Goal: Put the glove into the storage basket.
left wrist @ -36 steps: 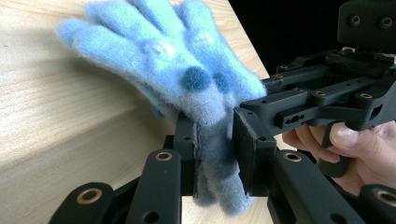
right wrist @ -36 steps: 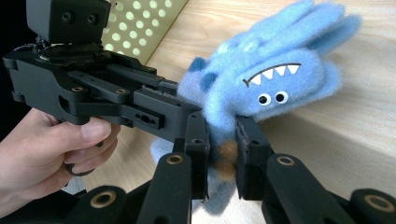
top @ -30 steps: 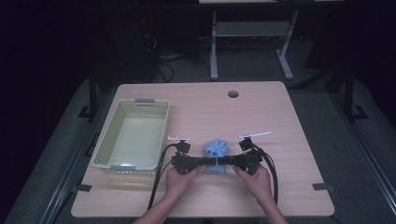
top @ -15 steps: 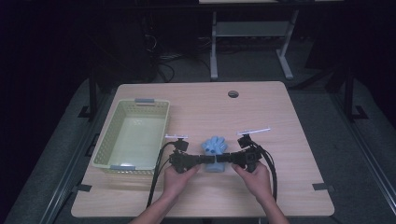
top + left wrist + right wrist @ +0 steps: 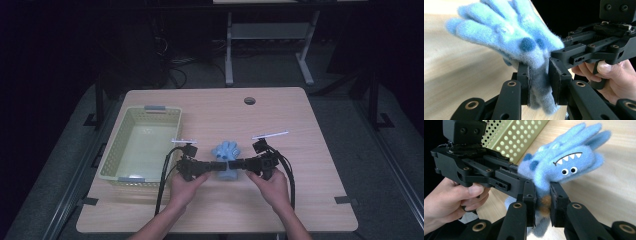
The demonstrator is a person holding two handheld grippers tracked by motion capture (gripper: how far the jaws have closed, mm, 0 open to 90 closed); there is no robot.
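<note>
2 grippers, left point(image 5: 218, 166) and right point(image 5: 239, 165), fingers pinching 1 unlabelled blue monster glove point(image 5: 226, 151).

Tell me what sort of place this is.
Probably a lab or workshop set up for recording handling work: a bare wooden table under a fixed overhead camera, cabled grippers clamped on a blue plush toy, a green perforated basket, and dark floor with cables and a desk frame behind.

No text, labels, brands, nos. or signs legible anywhere. Nearest thing to a mark: stitched face on the blue glove point(image 5: 564, 167) w/ two eyes & a toothy mouth, seen in right gripper view; no letters on it. Grippers' black bodies, the basket point(image 5: 120, 150) & the table point(image 5: 310, 200) carry no readable print.
</note>
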